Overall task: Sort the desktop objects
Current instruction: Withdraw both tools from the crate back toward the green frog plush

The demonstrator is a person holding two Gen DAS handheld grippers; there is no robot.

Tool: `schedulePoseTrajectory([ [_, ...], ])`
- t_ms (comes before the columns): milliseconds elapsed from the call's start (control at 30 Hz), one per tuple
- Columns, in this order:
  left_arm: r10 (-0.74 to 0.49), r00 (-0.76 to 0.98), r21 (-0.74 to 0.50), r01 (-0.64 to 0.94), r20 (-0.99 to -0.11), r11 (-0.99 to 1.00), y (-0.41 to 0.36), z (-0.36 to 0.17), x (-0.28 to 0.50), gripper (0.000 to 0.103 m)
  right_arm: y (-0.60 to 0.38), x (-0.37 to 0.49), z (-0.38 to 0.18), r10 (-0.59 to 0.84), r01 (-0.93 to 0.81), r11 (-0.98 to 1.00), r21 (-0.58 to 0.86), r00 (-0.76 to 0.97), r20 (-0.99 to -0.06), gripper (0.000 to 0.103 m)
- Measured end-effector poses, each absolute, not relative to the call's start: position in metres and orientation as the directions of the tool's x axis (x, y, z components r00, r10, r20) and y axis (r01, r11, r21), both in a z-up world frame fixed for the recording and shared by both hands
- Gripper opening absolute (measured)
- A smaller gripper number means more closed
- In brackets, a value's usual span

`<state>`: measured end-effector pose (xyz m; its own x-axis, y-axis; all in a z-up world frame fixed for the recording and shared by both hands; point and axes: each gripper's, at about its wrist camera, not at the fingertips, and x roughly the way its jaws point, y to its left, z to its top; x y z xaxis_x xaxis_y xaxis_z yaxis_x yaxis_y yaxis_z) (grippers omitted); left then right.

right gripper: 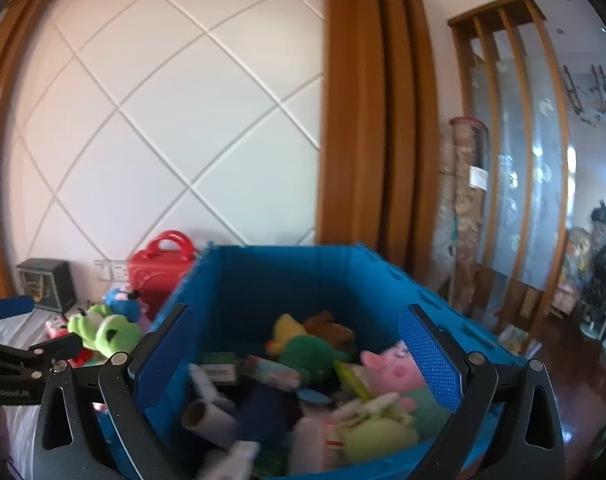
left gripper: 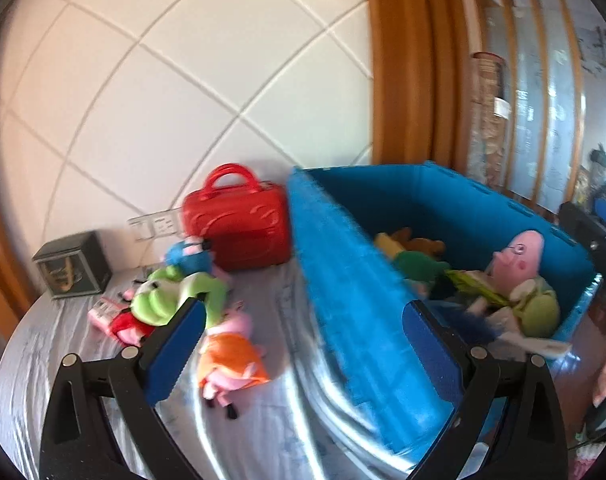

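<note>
Nearest the left wrist camera, the left gripper (left gripper: pixel 303 328) hangs with its blue-padded fingers (left gripper: pixel 179 344) spread wide apart and nothing between them, straddling the near-left wall of the blue bin (left gripper: pixel 343 280). Just past its left finger, on the pale wrinkled table cover (left gripper: pixel 263 432), lies a pink pig plush in an orange dress (left gripper: pixel 231 356). A little farther left sits a green frog plush (left gripper: pixel 175 296), touching a pink and red toy (left gripper: pixel 119 320) (too blurred to make out). Behind the frog is a blue plush (left gripper: pixel 187 256), and farther back a red handbag (left gripper: pixel 239 228) stands against the wall just beside the bin's far-left corner. A dark box (left gripper: pixel 71 268) sits far left by the wall.

From the right wrist view, the right gripper (right gripper: pixel 299 352) hovers over the bin, its fingers (right gripper: pixel 427 356) likewise parted and holding nothing. Inside the bin lie a pink pig plush with a green body (right gripper: pixel 395 376), a dark green plush (right gripper: pixel 307 352), a yellow toy (right gripper: pixel 287 328), a brown toy (right gripper: pixel 331 328) and a cardboard tube (right gripper: pixel 207 416).
</note>
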<state>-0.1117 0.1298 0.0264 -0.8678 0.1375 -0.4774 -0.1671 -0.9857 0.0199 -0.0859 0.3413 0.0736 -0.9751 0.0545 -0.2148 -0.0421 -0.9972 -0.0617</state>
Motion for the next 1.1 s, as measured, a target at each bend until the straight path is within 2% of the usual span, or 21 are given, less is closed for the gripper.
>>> schedulePoseTrajectory([
  [433, 0.004, -0.823, 0.002, -0.007, -0.567, -1.0, -0.014, -0.011, -0.119, 0.1, 0.207, -0.088, 0.078, -0.133, 0.153, -0.985, -0.073, -0.965, -0.224, 0.103],
  [700, -0.037, -0.783, 0.008, 0.04, -0.622, -0.999, -0.08, -0.032, -0.146, 0.1, 0.133, -0.124, 0.056, -0.208, 0.235, -0.971, -0.041, -0.918, -0.336, 0.103],
  [1100, -0.037, -0.718, -0.041, 0.09, -0.695, -0.995, -0.138, -0.073, -0.218, 0.1, 0.064, -0.221, 0.007, -0.231, 0.286, -0.958, -0.033, -0.83, -0.508, 0.103],
])
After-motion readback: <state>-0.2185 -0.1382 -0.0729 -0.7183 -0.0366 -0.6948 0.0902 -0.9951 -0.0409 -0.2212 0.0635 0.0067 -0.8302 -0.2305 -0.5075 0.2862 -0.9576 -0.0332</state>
